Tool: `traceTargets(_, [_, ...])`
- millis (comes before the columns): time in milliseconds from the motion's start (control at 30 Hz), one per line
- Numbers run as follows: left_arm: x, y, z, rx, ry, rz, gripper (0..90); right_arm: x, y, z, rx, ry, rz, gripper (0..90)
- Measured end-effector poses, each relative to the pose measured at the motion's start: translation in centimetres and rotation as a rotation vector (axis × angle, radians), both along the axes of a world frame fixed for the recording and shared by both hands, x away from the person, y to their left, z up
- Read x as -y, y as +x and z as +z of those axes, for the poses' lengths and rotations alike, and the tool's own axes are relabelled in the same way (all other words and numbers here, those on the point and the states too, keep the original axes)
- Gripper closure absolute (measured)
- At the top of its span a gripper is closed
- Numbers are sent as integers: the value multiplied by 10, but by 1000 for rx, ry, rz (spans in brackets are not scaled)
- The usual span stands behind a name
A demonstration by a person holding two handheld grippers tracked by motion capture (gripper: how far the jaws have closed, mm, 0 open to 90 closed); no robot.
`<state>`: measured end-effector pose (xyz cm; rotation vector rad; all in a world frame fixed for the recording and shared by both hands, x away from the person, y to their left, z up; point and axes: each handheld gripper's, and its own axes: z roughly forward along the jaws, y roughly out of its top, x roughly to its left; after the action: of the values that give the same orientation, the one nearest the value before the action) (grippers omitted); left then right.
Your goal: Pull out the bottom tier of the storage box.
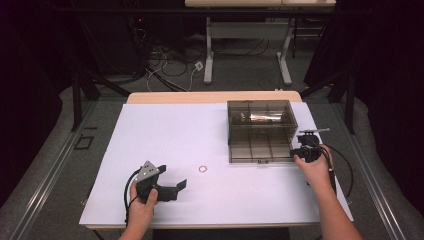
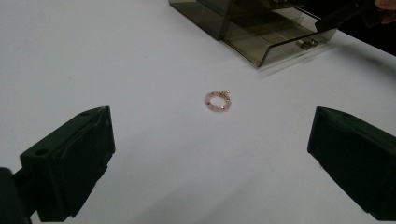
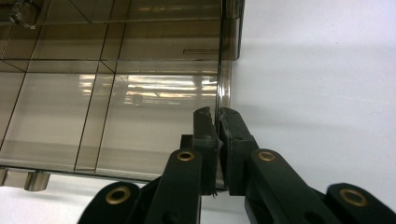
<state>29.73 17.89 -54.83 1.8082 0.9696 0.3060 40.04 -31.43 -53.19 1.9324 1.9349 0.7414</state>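
Right gripper (image 3: pixel 217 122): I have its jaws pinched tight on the side wall of the smoky clear box (image 3: pixel 116 93), at the box's near right corner.
Left gripper (image 1: pixel 172 180): I hold it gaping wide, nothing between the jaws, well left of the box.
Bead bracelet (image 2: pixel 218 101): flat on the white tabletop (image 1: pixel 165 130), between left gripper and box.
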Motion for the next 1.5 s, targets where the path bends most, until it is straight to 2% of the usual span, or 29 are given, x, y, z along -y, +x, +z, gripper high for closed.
traceTargets(467, [-1, 0, 0, 4, 7, -2, 8, 2, 1, -3, -6, 15, -11, 866])
traceTargets(733, [-1, 0, 0, 2, 3, -2, 8, 5, 1, -3, -25, 47, -4, 839])
traceTargets(900, [-1, 0, 0, 0, 1, -1, 8, 5, 1, 0, -13, 64, 2, 748])
traceTargets(1000, [-1, 0, 0, 0, 2, -1, 8, 3, 1, 2, 9, 25, 19, 694])
traceTargets(1100, [-1, 0, 0, -4, -1, 2, 8, 2, 1, 4, 17, 33, 24, 661])
traceTargets(1167, [-1, 0, 0, -4, -1, 2, 8, 1, 1, 6, 36, 14, 27, 637])
traceTargets(1300, [-1, 0, 0, -5, -2, 1, 8, 1, 0, 7, 45, 10, 34, 619])
traceTargets(1433, [-1, 0, 0, -5, -3, 2, 8, 1, 0, 11, 75, -5, 56, 603])
traceTargets(1500, [-1, 0, 0, -6, -4, 2, 8, -1, -1, 13, 85, 6, 59, 599])
